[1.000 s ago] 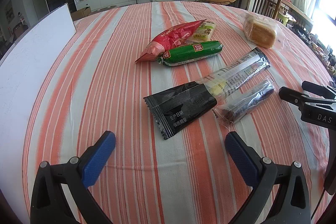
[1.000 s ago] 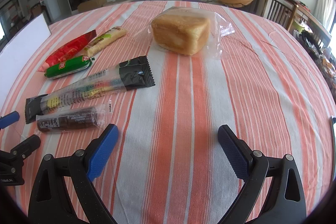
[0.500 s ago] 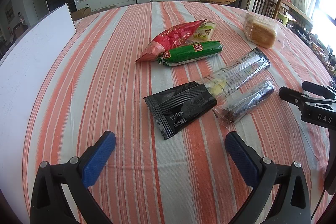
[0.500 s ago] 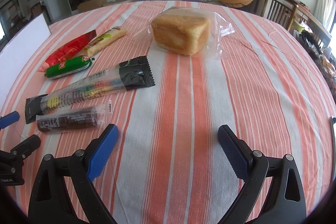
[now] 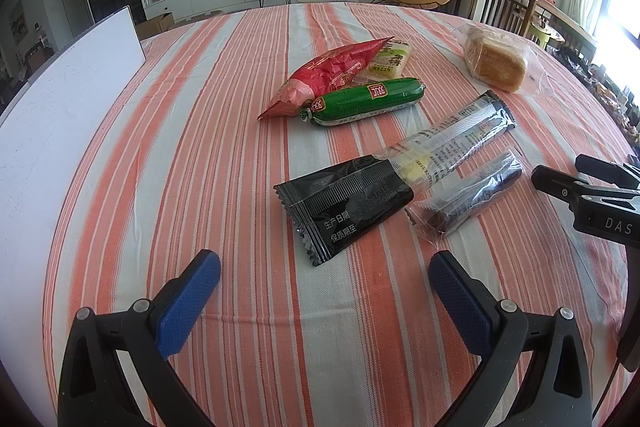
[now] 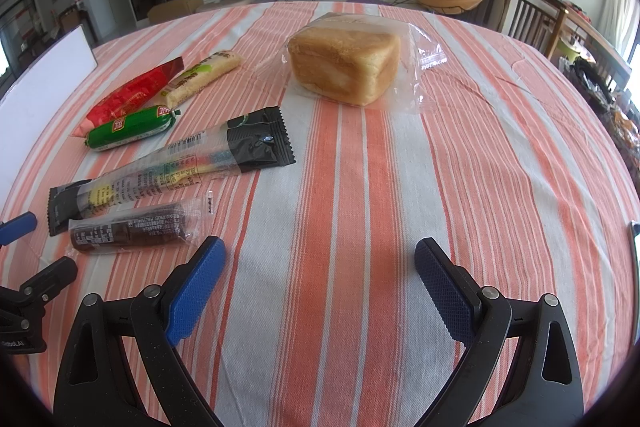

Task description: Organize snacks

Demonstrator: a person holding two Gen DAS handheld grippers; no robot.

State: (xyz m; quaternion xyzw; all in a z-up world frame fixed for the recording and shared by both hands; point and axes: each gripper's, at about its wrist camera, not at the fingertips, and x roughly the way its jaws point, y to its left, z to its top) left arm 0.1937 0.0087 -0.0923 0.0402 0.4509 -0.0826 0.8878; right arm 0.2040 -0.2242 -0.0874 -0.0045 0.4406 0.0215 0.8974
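Several snacks lie on the striped tablecloth (image 5: pixel 200 147). A red packet (image 5: pixel 332 75), a green sausage (image 5: pixel 368 101) and a pale bar (image 5: pixel 390 61) sit together. A long black-and-clear packet (image 5: pixel 392 179) and a small dark bar in clear wrap (image 5: pixel 468 201) lie nearer. A bagged bread loaf (image 6: pixel 346 65) stands farther off; it also shows in the left wrist view (image 5: pixel 496 61). My left gripper (image 5: pixel 324 285) is open and empty, just short of the black packet. My right gripper (image 6: pixel 320 277) is open and empty over bare cloth, right of the dark bar (image 6: pixel 132 229).
A white board (image 5: pixel 52 131) lies along the table's left side. Wooden chairs (image 6: pixel 532 15) stand beyond the far right edge. The right gripper's body (image 5: pixel 600 203) shows at the right of the left wrist view.
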